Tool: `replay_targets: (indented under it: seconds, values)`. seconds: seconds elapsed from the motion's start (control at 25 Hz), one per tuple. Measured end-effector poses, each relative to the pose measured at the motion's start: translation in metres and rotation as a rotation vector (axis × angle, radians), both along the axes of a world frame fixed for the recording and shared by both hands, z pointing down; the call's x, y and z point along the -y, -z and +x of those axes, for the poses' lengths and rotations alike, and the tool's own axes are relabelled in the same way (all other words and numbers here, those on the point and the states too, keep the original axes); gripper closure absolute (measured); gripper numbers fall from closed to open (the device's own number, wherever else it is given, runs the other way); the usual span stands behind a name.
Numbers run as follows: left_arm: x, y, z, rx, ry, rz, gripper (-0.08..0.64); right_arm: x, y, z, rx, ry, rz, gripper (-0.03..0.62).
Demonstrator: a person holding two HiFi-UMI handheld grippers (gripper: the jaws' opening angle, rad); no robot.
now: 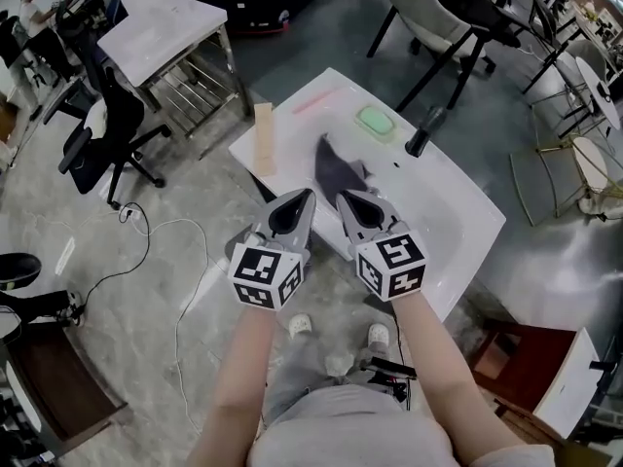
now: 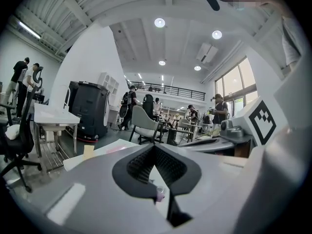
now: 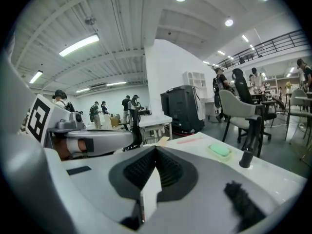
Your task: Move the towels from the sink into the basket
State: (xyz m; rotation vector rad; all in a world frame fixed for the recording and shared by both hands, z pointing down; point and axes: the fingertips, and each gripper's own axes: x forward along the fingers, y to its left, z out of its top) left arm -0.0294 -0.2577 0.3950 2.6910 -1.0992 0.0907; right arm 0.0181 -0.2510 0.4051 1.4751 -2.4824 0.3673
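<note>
A dark grey towel [image 1: 340,169] lies crumpled in the white sink [image 1: 458,217], and it shows as a dark tuft [image 3: 242,202] in the right gripper view. My left gripper [image 1: 300,200] and right gripper [image 1: 347,202] hover side by side over the sink's near rim, just short of the towel. Both are shut, jaws meeting at the tips with nothing between them. The left gripper view shows its jaws [image 2: 155,148] closed and empty; the right gripper view shows the same [image 3: 155,151]. No basket is in sight.
A green soap on a dish [image 1: 375,122] and a black faucet [image 1: 421,134] sit at the sink's far side. A pink strip [image 1: 316,100] and a wooden block [image 1: 264,138] lie at its left end. Office chairs, a white table [image 1: 161,29] and floor cables surround it.
</note>
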Motion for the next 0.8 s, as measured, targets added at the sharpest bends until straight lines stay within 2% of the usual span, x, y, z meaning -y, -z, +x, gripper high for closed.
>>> replay_targets:
  seconds: [0.24, 0.52, 0.8]
  values:
    - [0.014, -0.029, 0.012, 0.012, -0.027, -0.051, 0.557, 0.008, -0.038, 0.007, -0.031, -0.017, -0.063, 0.574]
    - [0.023, -0.056, 0.019, 0.021, -0.046, -0.104, 0.557, 0.028, -0.071, 0.023, -0.058, -0.084, -0.133, 0.574]
    - [0.027, -0.064, 0.018, 0.022, -0.042, -0.122, 0.557, 0.05, -0.101, 0.03, -0.095, -0.073, -0.202, 0.572]
